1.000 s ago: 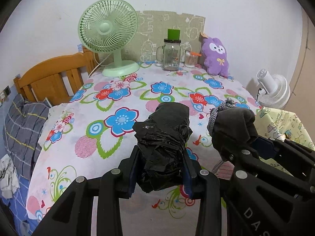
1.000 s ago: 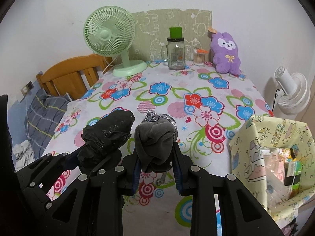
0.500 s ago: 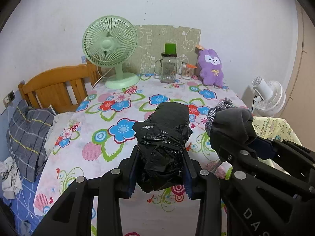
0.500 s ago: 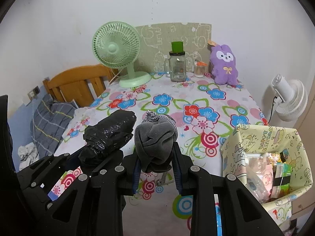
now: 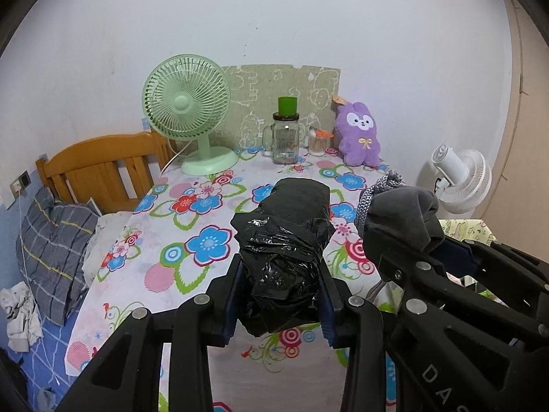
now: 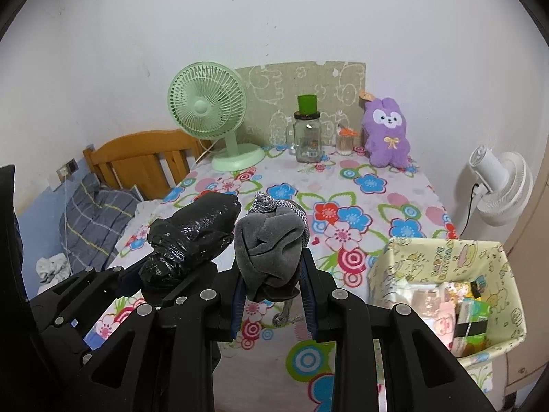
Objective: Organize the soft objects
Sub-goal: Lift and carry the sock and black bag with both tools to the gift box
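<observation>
A black plastic-wrapped bundle (image 5: 284, 243) sits clamped in my left gripper (image 5: 279, 295), high over the flowered table (image 5: 192, 213). Just to its right, my right gripper (image 6: 272, 285) is shut on a grey rolled sock bundle (image 6: 271, 243) with a knitted grey-white piece at its top. Each view shows the other gripper's load: the grey sock bundle (image 5: 401, 219) on the right and the black bundle (image 6: 192, 237) on the left. The two grippers hang side by side above the table's near edge. A purple plush rabbit (image 6: 387, 137) stands at the table's far right.
A green desk fan (image 5: 188, 110), a glass jar with a green lid (image 5: 284, 137) and a small cup stand along the back wall. A yellow patterned box (image 6: 446, 288) with packets sits low right. A white fan (image 6: 501, 185) is beyond it; a wooden bed with a pillow lies left.
Both grippers have risen and drawn back from the table together, each keeping its bundle. More of the table, the box and the wall is now in sight.
</observation>
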`<control>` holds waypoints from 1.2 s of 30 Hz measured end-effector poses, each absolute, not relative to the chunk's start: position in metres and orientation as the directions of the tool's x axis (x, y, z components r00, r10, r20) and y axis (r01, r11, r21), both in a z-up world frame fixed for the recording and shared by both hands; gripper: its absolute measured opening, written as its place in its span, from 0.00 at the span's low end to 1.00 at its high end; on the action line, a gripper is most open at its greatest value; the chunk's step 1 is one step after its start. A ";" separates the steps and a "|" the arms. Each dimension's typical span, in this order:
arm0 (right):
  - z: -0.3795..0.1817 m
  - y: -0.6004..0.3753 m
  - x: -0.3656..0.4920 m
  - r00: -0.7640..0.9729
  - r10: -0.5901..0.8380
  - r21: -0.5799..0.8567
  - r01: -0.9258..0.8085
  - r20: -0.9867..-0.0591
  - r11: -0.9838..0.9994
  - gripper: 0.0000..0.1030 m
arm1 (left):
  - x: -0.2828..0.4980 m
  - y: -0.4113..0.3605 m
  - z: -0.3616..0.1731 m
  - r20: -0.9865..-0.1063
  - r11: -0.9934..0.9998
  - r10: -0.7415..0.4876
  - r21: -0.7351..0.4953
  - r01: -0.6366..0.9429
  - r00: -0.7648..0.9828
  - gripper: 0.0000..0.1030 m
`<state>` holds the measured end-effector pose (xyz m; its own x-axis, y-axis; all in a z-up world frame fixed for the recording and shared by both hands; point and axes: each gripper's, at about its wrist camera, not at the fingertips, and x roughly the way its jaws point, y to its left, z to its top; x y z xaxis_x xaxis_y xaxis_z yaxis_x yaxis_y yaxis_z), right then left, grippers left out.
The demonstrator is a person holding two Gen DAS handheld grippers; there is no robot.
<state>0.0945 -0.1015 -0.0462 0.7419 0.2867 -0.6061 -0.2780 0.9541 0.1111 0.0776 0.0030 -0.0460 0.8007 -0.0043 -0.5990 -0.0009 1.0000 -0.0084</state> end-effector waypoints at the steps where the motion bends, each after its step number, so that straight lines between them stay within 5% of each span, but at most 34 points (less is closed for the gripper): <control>1: -0.045 -0.104 0.094 0.743 0.285 0.110 -0.276 -0.605 0.955 0.31 | 0.078 0.001 -0.045 -0.597 1.000 -0.007 -0.009 0.002 0.802 0.38; 36: -0.033 -0.208 0.090 0.816 0.137 0.091 -0.104 -0.561 0.990 0.31 | 0.086 -0.102 -0.030 -0.553 0.982 -0.156 0.004 0.190 0.819 0.38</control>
<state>0.0900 -0.2078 -0.0330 0.8161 0.1369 -0.5614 -0.1036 0.9905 0.0909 0.0861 -0.1023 -0.0297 0.8187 -0.1560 -0.5527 0.1901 0.9818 0.0045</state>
